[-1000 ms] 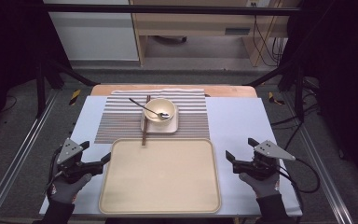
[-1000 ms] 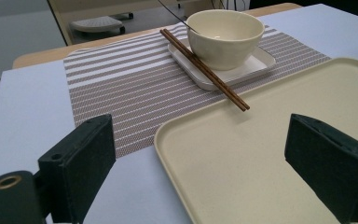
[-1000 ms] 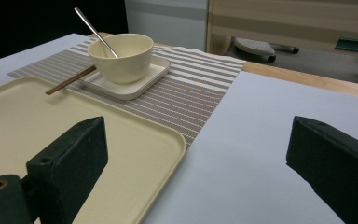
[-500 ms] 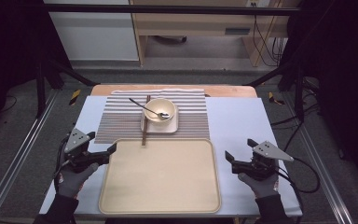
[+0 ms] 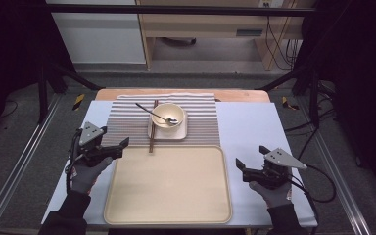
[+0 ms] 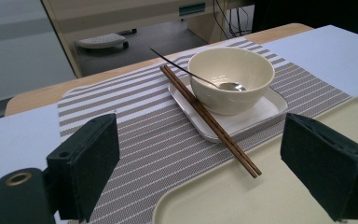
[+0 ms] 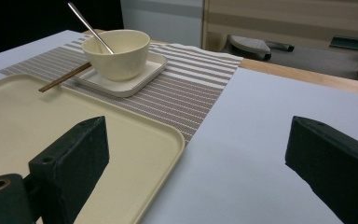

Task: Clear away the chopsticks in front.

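Now the left gripper [image 5: 119, 148] has moved nearer the chopsticks [image 5: 152, 126].

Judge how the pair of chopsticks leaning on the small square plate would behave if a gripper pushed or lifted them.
The chopsticks look thin, stiff and light. Propped on the plate rim with their tips on the tray, they would probably slide or roll apart when nudged. Being two loose sticks, one may slip free of the open left gripper.
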Demonstrator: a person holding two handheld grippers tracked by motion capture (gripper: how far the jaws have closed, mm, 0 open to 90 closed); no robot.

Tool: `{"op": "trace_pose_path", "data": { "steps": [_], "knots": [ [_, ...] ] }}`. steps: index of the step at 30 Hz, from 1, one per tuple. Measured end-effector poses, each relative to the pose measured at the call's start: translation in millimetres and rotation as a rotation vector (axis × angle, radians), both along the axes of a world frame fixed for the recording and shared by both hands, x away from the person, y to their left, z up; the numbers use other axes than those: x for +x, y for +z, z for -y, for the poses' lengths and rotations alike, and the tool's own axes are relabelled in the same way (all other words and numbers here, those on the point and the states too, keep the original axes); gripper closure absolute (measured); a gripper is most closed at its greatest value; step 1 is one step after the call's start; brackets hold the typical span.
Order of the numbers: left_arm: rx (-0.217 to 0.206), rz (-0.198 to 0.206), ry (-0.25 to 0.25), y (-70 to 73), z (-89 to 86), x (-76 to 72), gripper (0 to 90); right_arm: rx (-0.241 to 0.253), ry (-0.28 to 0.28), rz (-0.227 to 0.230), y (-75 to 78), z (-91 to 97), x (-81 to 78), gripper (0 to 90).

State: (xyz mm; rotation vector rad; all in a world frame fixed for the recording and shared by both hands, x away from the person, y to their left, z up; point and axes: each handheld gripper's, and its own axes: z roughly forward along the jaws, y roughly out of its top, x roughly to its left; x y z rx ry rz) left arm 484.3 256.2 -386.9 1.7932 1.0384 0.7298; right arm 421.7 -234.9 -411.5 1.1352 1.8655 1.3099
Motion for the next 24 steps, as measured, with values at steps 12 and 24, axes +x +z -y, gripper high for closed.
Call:
{"op": "trace_pose_path", "data": {
  "steps": [12,24],
  "knots": [
    [0.035,-0.075,0.027,-17.1,18.9,39.2,14.5,-0.003,-0.001,-0.006,-1.6,-1.5,1.3,6.5],
    [0.1,-0.124,0.016,-35.4,48.0,73.3,24.4,-0.006,0.001,-0.016,-2.9,-2.7,2.4,6.9]
  ]
}}
